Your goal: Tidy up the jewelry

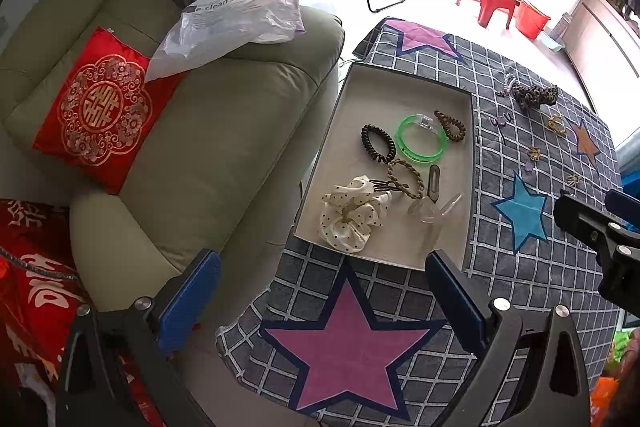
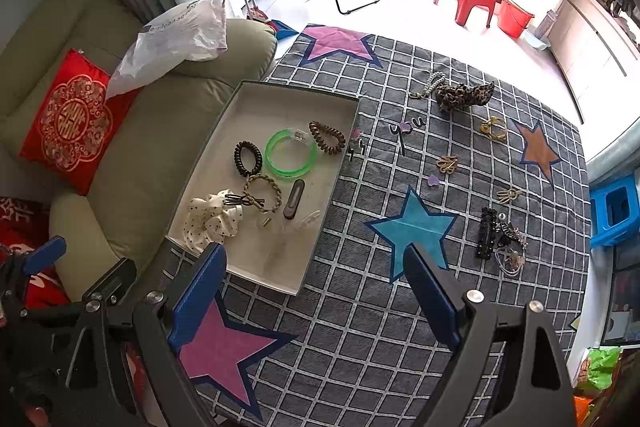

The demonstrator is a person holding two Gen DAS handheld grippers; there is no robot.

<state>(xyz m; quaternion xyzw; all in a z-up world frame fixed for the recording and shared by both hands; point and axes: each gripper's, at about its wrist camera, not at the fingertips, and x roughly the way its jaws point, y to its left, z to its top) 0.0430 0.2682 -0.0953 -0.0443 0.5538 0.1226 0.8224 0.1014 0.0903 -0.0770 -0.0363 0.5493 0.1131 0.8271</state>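
A shallow white box (image 1: 400, 83) (image 2: 288, 99) lies on the grey checked cloth. In it are a green bangle (image 1: 421, 141) (image 2: 291, 155), dark coil hair ties (image 2: 248, 158), a braided tie (image 2: 262, 191), a polka-dot scrunchie (image 1: 354, 215) (image 2: 212, 219) and a dark clip (image 2: 294, 203). Loose pieces lie right of the box: a leopard scrunchie (image 2: 464, 95), gold clips (image 2: 447, 163) and a black clip (image 2: 487, 233). My left gripper (image 1: 324, 285) is open and empty above the box's near edge. My right gripper (image 2: 314, 281) is open and empty above the box's near right corner.
The cloth (image 2: 360, 307) has pink, blue and orange stars. A beige sofa (image 1: 200, 147) with a red cushion (image 1: 96, 107) and a plastic bag (image 1: 232, 19) stands left of the table. A blue stool (image 2: 614, 211) is at the right.
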